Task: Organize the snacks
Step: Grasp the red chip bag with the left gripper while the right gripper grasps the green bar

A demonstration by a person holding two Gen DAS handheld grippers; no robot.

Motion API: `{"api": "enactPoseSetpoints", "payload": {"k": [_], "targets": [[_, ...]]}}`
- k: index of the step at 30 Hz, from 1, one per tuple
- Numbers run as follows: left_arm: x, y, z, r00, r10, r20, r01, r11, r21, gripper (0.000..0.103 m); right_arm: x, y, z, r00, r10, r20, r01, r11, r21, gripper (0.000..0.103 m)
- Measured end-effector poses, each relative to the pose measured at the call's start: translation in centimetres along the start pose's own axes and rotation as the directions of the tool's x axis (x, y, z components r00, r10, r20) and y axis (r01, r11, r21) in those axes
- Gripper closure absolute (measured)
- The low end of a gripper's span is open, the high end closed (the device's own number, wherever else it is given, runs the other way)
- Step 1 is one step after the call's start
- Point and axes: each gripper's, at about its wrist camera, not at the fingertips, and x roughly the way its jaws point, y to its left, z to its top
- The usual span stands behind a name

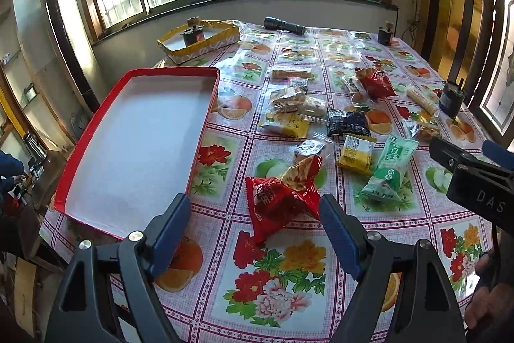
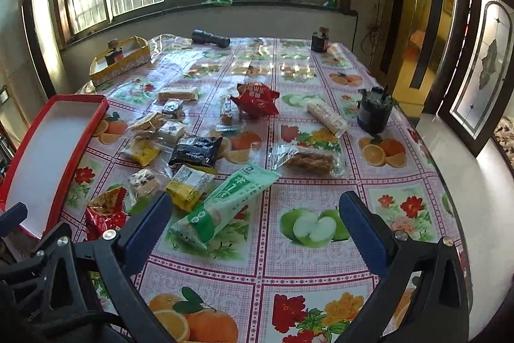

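Red and crinkly, the shiny foil snack bag [image 1: 279,204] lies on the bench with the flowery plastic cloth [image 1: 289,272], right in front of the left gripper [image 1: 255,222]. Its two blue fingers are spread wide with nothing in them. The right gripper [image 2: 253,227] is wide open too, near a long green snack packet [image 2: 225,204]. Beside them waits a red-rimmed cardboard tray with a white bottom [image 1: 205,71], with nothing inside. Sorting looks just begun. Next, I think, the left gripper should reach over the red bag and pinch it.
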Motion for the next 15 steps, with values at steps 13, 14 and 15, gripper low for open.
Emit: {"api": "enactPoseSetpoints", "payload": {"k": [13, 14, 15], "targets": [[1.2, -0.3, -0.2, 0.996, -0.079, -0.051, 0.08, 0.997, 0.019, 0.021, 0.9, -0.4, -0.8, 0.99, 0.121, -0.069, -0.121, 0.993, 0.011, 0.0], [1.3, -0.3, -0.2, 0.994, -0.086, -0.061, 0.087, 0.996, 0.019, 0.021, 1.0, -0.5, -0.9, 0.988, 0.136, -0.075, -0.135, 0.991, 0.014, 0.0], [1.5, -0.3, -0.3, 0.993, -0.093, -0.069, 0.095, 0.995, 0.02, 0.021, 1.1, -0.7, -1.0, 0.985, 0.148, -0.084, -0.146, 0.989, 0.021, 0.0]]}}
